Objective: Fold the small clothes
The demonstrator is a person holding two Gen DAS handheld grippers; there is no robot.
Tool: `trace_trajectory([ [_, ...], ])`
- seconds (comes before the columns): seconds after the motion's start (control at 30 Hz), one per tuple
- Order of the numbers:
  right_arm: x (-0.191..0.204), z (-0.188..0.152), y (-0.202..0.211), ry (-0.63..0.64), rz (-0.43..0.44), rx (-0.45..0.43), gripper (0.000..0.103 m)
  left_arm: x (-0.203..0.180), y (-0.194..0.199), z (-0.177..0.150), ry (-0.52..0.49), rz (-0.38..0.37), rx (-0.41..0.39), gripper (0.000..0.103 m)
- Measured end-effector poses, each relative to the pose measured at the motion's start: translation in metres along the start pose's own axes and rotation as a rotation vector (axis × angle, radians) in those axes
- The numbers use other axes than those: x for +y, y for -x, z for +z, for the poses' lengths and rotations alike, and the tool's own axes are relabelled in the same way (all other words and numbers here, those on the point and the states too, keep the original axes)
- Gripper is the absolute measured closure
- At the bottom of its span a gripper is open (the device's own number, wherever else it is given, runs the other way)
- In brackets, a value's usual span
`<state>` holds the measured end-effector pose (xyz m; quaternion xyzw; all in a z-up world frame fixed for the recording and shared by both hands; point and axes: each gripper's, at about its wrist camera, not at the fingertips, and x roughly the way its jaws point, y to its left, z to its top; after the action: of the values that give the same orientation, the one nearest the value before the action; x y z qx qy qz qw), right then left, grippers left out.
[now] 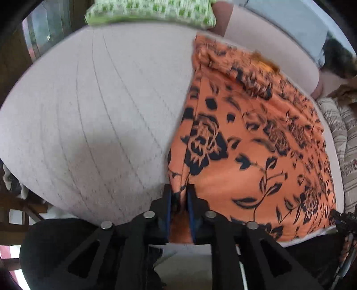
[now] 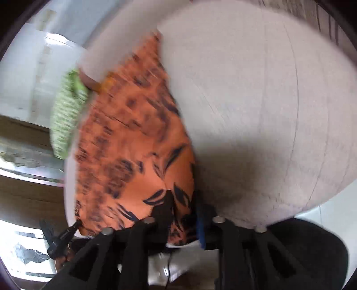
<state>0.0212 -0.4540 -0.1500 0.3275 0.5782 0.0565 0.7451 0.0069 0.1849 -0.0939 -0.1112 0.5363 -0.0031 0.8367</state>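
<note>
Soft, even daylight fills both views, brightest at the window (image 2: 51, 55) in the right wrist view, which is washed out with glare. A dull shadow (image 2: 234, 165) lies on the pale surface. Motion blur smears the orange floral cloth (image 2: 125, 145), perhaps worst there. Fisheye curvature bends the edges, with dark corners

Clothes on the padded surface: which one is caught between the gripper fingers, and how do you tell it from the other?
The orange garment with black flowers. Both the left gripper and right gripper pinch its near edge; the green checked cloth lies untouched at the far edge.
</note>
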Motion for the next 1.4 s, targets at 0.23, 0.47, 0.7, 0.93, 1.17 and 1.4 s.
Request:
trace_trajectory([
  [0.23, 0.011, 0.005, 0.001, 0.044, 0.003, -0.025, 0.043, -0.020, -0.014, -0.001, -0.055, 0.050, -0.001, 0.076],
  [0.47, 0.011, 0.015, 0.004, 0.001, 0.177, 0.034, 0.095, -0.009, -0.002, 0.016, 0.028, -0.116, 0.053, 0.097],
  [0.7, 0.065, 0.082, 0.045, 0.041, 0.437, -0.104, 0.095, -0.042, 0.069, 0.118, -0.027, -0.290, -0.208, 0.097],
  [0.93, 0.119, 0.239, 0.015, 0.028, 0.475, -0.320, 0.091, -0.067, -0.001, 0.267, 0.019, -0.182, -0.322, 0.073],
  [1.17, 0.105, 0.278, -0.091, 0.007, 0.132, -0.320, 0.018, -0.044, -0.115, 0.292, 0.030, 0.065, -0.193, 0.025],
  [1.4, 0.120, 0.224, -0.063, 0.238, -0.001, -0.348, 0.018, -0.031, -0.073, 0.241, -0.080, -0.058, -0.253, 0.021],
])
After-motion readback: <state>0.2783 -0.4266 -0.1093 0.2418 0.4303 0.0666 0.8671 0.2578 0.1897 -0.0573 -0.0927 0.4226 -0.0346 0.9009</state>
